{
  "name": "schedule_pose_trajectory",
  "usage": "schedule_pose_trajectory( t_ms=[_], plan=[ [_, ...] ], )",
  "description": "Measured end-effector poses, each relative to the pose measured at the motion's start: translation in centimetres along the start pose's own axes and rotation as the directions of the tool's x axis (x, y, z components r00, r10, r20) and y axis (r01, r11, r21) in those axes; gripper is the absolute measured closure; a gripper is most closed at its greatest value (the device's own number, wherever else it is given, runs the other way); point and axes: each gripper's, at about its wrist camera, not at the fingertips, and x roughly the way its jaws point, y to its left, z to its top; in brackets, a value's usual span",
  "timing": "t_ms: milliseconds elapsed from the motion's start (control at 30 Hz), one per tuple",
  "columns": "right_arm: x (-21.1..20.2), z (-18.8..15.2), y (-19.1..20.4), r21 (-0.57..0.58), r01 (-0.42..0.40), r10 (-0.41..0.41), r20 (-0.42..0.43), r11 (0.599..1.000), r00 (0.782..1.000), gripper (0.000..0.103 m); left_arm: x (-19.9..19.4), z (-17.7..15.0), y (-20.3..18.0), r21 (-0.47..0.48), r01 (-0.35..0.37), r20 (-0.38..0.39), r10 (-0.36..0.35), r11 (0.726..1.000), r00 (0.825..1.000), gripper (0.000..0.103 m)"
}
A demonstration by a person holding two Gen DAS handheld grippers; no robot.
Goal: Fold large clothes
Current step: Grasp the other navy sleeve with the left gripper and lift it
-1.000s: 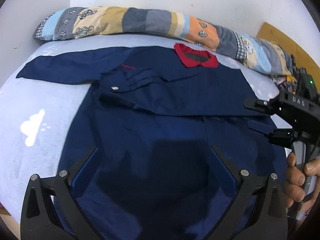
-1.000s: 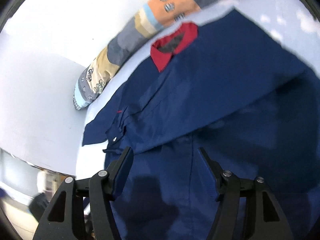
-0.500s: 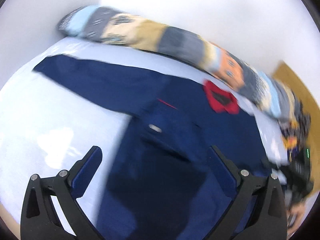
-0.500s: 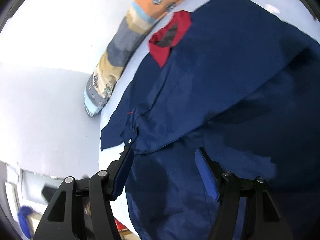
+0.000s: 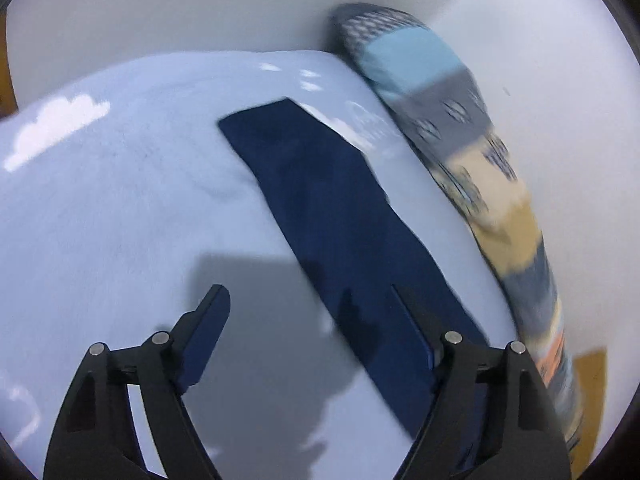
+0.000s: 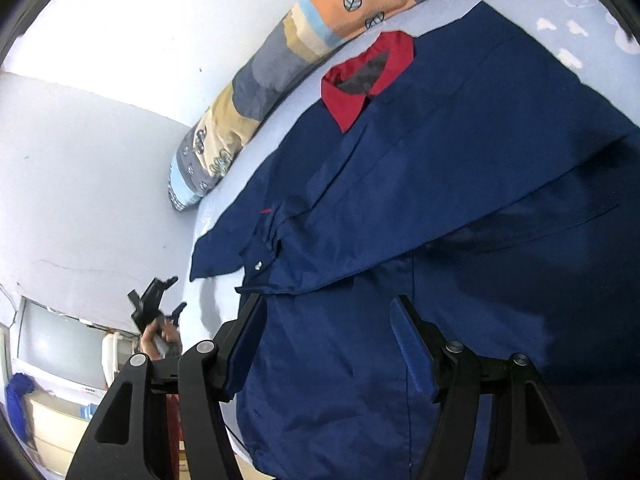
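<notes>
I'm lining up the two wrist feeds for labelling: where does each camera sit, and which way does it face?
Left wrist: on the left gripper, jaws open, looking along the outstretched sleeve toward the patchwork bolster and wall; only its own fingers show.
Right wrist: on the right gripper, jaws open, low over the navy shirt, facing the red collar; the person's hand shows holding the left gripper.
Shared: shirt sleeve, bolster, blue bedsheet.

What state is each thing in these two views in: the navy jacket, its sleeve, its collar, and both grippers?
Navy blue jacket with red collar: spread flat on the bed, one sleeve folded across its chest.
Outstretched navy sleeve: lying straight, unfolded.
Red collar: open, flat.
Left gripper: open, empty.
Right gripper: open, empty.
</notes>
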Motion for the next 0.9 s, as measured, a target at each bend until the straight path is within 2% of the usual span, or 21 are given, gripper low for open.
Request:
schedule_pose_trajectory(
  t_ms=[67,133,233,400,433,467,500,533,600,733,900],
  plan=[
    [0.5,0.0,-0.1,-0.015,0.024,-0.024,0.002,1.000,1.000,0.036,1.7,0.9,1.7,-0.069,0.030,0.004,-0.030,0.997,1.000,0.032],
    [1.1,0.0,-0.3,-0.039,0.071,-0.071,0.004,0.997,0.997,0.036,3.7,1.7,2.7,-0.132,0.097,0.015,-0.096,0.986,0.995,0.032],
    [1.3,0.0,-0.9,-0.036,0.082,-0.082,0.008,0.996,0.997,0.036,5.6,2.8,2.8,-0.142,0.145,0.060,-0.138,0.979,0.989,0.033],
    [1.8,0.0,-1.7,-0.037,0.097,-0.096,0.026,0.995,0.995,0.036,7.5,4.4,3.0,-0.171,0.263,0.199,-0.228,0.950,0.953,0.032],
    [1.8,0.1,-1.8,-0.038,0.105,-0.103,0.032,0.994,0.994,0.036,7.8,4.4,2.7,-0.164,0.252,0.214,-0.215,0.954,0.953,0.033],
    [1.7,0.2,-1.9,-0.038,0.109,-0.107,0.043,0.993,0.993,0.036,7.9,4.5,2.3,-0.145,0.237,0.225,-0.201,0.961,0.953,0.048],
    [1.7,0.3,-1.9,-0.039,0.110,-0.108,0.049,0.993,0.993,0.036,8.1,4.3,1.7,-0.114,0.246,0.218,-0.217,0.963,0.951,0.072],
    [1.6,0.4,-1.9,-0.038,0.112,-0.110,0.053,0.993,0.993,0.036,8.6,4.4,1.6,-0.112,0.261,0.190,-0.237,0.959,0.953,0.101],
    [1.3,0.5,-1.8,-0.035,0.107,-0.104,0.070,0.994,0.992,0.036,7.9,4.1,1.2,-0.095,0.221,0.189,-0.200,0.971,0.961,0.101],
    [0.2,0.5,-1.3,-0.039,0.083,-0.079,0.098,0.996,0.992,0.036,4.5,3.9,-0.4,-0.046,0.270,0.208,-0.255,0.962,0.944,0.101],
    [-2.3,0.6,-0.2,-0.065,0.073,-0.061,0.174,0.995,0.983,0.036,-2.5,3.3,-5.1,0.084,0.277,0.202,-0.289,0.957,0.936,0.101]
  ],
)
